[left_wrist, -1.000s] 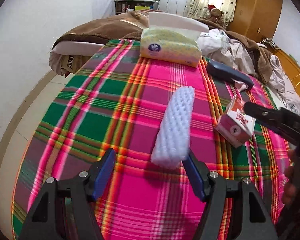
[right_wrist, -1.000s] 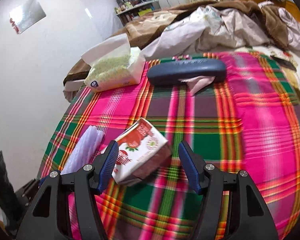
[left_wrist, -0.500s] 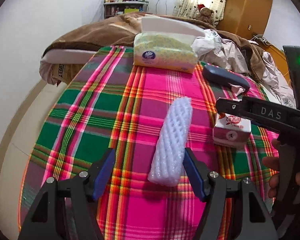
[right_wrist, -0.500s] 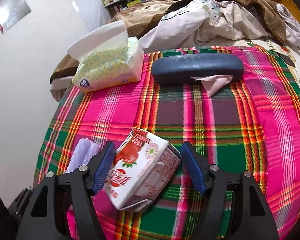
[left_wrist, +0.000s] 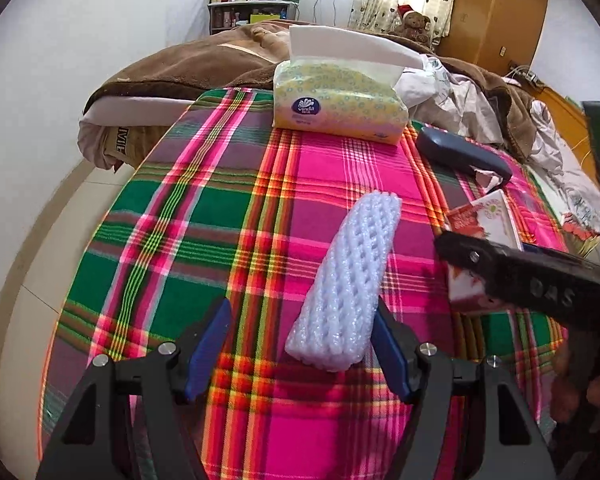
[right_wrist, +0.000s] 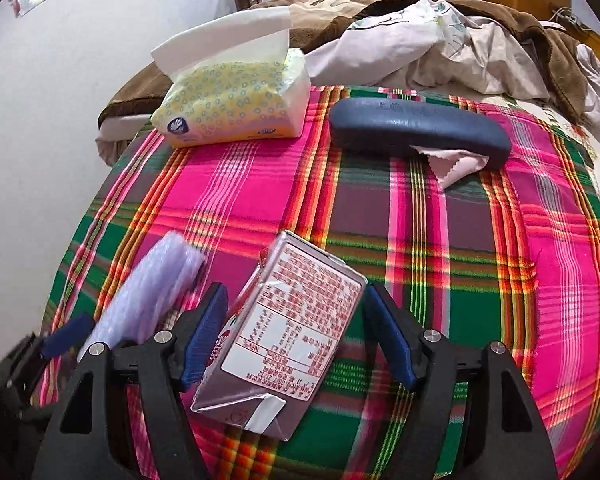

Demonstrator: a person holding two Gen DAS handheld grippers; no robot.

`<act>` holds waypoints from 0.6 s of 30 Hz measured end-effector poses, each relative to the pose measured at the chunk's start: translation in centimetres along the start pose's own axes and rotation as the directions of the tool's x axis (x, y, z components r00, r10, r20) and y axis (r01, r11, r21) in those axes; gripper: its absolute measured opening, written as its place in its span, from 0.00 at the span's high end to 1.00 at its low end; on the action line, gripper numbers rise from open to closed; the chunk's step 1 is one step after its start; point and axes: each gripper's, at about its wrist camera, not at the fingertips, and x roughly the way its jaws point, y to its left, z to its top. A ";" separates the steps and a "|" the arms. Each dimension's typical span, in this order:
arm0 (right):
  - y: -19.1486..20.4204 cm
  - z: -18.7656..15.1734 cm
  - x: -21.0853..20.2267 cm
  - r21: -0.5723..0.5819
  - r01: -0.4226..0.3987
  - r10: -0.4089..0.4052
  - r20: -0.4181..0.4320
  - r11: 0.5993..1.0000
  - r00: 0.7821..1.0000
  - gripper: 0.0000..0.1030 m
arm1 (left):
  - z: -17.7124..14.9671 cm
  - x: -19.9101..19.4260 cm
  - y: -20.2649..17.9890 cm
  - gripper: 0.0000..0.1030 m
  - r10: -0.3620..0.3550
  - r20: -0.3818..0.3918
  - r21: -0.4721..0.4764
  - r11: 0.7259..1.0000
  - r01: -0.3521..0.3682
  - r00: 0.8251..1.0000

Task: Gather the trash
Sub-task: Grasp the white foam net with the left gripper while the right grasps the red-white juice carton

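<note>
**Both grippers had closed in on their trash pieces, neither gripped yet**

Since a second earlier the right gripper [right_wrist: 294, 338] had slid forward over the drink carton [right_wrist: 288, 344], so the carton sat deeper between its jaws, printed panel up. The jaws stood wide apart, a gap visible on the right side of the carton; the left pad looked close to it, but contact could not be told. No grip yet, by the look of it. The left gripper [left_wrist: 300, 344] had crept up on the white foam net [left_wrist: 350, 280]; its near end lay between fingers held apart, the right pad just beside the foam, the left pad well clear.

Meaning for the task: both pieces appeared lined up for pickup, closing being the next step.

Taking the tissue pack [right_wrist: 232, 108] as landmark: the carton lay well in front of it, the foam net left of the carton, the glasses case [right_wrist: 420, 132] just right of the pack. The plaid cloth [left_wrist: 180, 220] between the pack and the trash was bare, leaving room to lift. The cloth's edge dropped off left of the pack toward the floor; rumpled bedding [right_wrist: 440, 52] sat behind it. The two grippers worked near each other, so bumping was a risk.
</note>
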 end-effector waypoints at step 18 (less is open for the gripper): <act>-0.8 -1.4 -1.1 -0.090 -0.031 0.033 0.020 0.995 0.999 0.64 | 1.1 0.9 -1.7 0.60 -0.020 -0.020 0.055 0.998 0.021 1.000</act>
